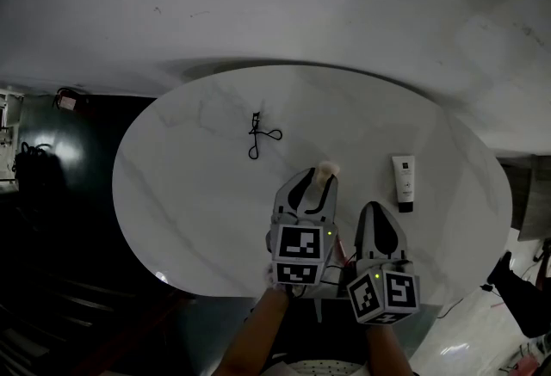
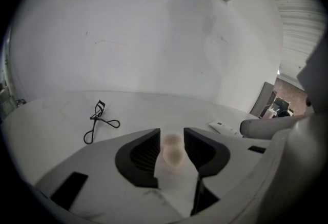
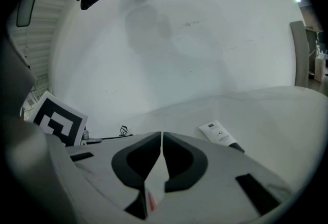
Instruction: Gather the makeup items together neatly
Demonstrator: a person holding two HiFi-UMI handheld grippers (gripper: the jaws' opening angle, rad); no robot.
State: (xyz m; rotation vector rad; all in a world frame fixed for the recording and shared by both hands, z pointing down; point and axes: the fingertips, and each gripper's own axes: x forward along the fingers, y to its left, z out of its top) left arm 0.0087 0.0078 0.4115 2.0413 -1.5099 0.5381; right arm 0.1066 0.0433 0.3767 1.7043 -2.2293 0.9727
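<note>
Oval table (image 1: 189,194) of white stone with faint grey veining, seen from above. The left gripper (image 2: 171,131) has its two dark, ribbed jaws moderately apart. A makeup sponge (image 2: 172,151) stands between them: beige, matte, rounded and egg-like, with a slight waist. It nearly fills the gap, but shows no squeeze from either pad, so the claw is open around it rather than clamped on it. In the head view the sponge sits at the tips of this gripper, near the middle of the tabletop.

The right gripper (image 3: 162,136), just beside the left one and nearer the table's front edge, has its jaws closed together, tip to tip, with nothing between them.

A flat white tube (image 1: 403,181) with a black cap lies on the stone ahead of the right gripper, apart from it. A black wire eyelash curler (image 1: 258,135), thin and looped at the handles, lies farther off, ahead and to the left of the left gripper.
</note>
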